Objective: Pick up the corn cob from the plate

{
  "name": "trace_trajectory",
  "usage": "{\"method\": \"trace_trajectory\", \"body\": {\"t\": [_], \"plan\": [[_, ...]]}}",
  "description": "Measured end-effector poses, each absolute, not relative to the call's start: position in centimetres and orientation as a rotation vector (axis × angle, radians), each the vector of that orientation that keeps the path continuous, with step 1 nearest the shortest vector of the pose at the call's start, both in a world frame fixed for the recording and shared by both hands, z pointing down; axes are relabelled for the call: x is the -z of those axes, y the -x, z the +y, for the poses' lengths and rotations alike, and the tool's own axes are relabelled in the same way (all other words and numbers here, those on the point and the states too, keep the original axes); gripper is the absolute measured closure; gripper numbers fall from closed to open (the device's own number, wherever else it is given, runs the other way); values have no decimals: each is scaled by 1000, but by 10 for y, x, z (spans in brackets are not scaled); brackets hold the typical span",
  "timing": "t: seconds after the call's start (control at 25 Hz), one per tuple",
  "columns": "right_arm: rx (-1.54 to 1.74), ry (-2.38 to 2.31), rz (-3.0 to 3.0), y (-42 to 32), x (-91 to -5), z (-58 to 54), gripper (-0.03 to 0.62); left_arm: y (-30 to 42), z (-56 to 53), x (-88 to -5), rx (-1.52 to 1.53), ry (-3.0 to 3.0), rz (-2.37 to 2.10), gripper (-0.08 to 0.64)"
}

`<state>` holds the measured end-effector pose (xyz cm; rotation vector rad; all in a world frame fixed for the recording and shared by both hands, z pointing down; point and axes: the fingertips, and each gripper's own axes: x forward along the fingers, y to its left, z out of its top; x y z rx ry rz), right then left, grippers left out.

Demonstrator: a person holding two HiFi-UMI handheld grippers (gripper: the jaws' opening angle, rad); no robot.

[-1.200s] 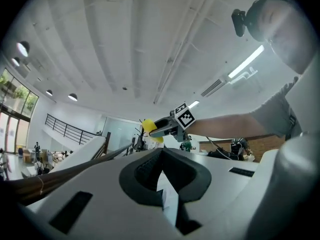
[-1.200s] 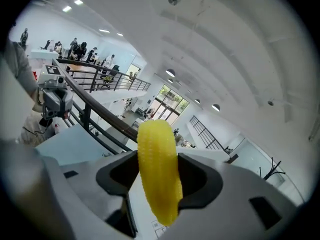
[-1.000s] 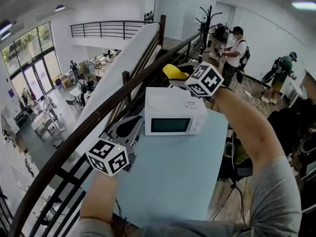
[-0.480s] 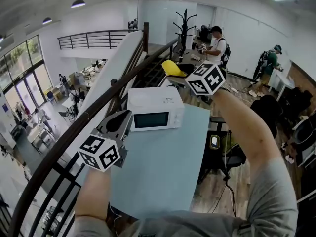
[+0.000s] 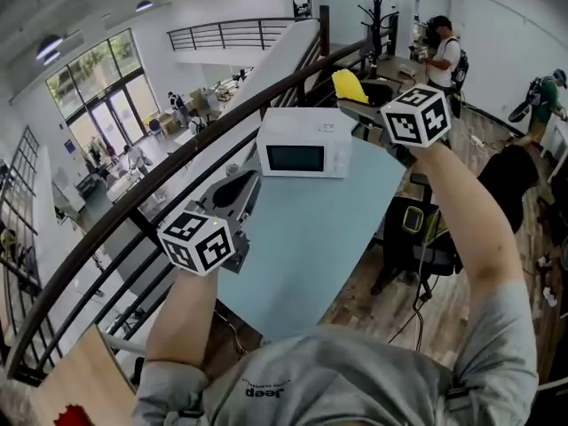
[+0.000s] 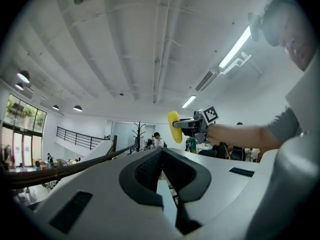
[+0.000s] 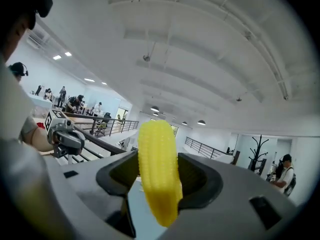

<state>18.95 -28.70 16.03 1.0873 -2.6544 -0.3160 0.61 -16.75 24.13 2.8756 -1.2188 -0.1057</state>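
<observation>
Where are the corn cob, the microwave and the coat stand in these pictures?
corn cob (image 7: 157,169): right gripper view, middle of the cob.
microwave (image 5: 295,158): head view, dark door window.
coat stand (image 5: 380,11): head view, upright pole.

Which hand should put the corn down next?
Right, probably. The right gripper grips the corn cob between its fingers, up near the microwave. The left gripper has its fingers together, holding nothing, so it would first need a handover.
</observation>
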Motion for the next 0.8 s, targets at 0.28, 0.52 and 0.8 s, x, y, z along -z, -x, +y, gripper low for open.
{"method": "trace_trajectory", "body": {"t": [0.28, 0.52, 0.8], "plan": [[241, -1033, -2774, -220, -177, -248, 345, -20, -120, -262, 12, -2791, -1332, 541], [175, -1002, -2831, -222, -208, -208, 345, -20, -88, -285, -32, -2786, -1319, 541], [61, -936, -2859, -203, -266, -172, 345, -11, -82, -320, -36, -2756, -1248, 541]]}}
